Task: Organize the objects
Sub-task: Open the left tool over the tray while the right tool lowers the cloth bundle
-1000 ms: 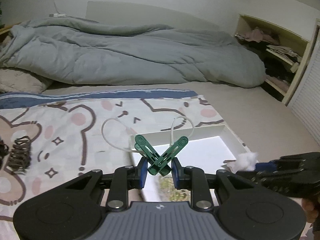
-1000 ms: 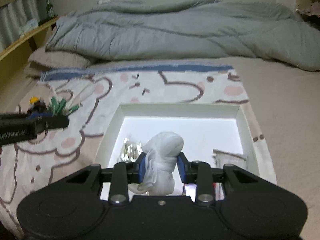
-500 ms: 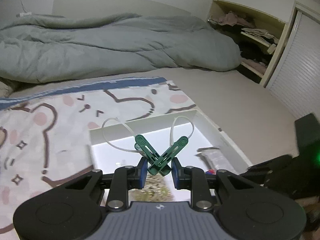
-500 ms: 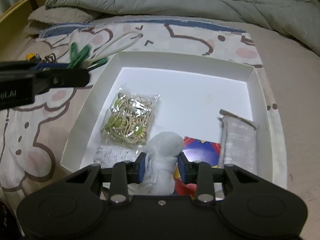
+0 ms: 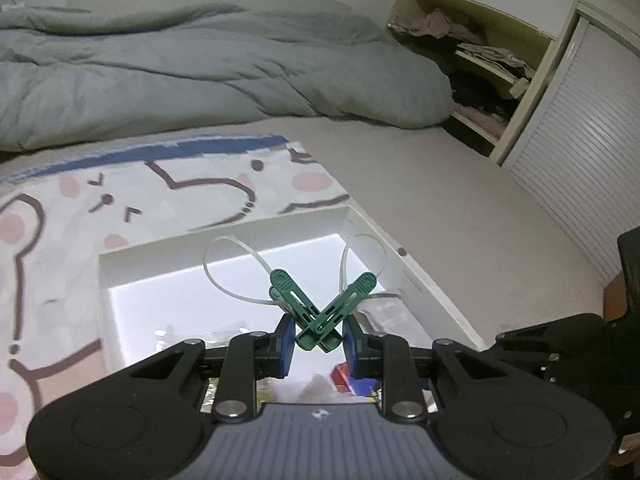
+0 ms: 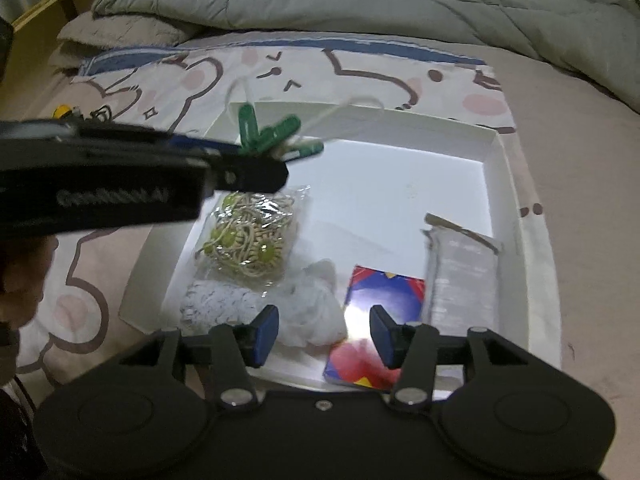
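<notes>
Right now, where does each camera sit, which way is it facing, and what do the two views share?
Left wrist: on the left gripper, looking down over the white box toward the duvet; its jaws clamp the green clips.
Right wrist: on the right gripper, tilted steeply into the box; jaws opening, white bundle below; a hand shows.
Shared: box, clips, duvet.

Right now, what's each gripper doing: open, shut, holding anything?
Left gripper: shut on the green clothespins, above the white box.
Right gripper: jaws opening, empty; the white cloth bundle lies loose in the box.
</notes>
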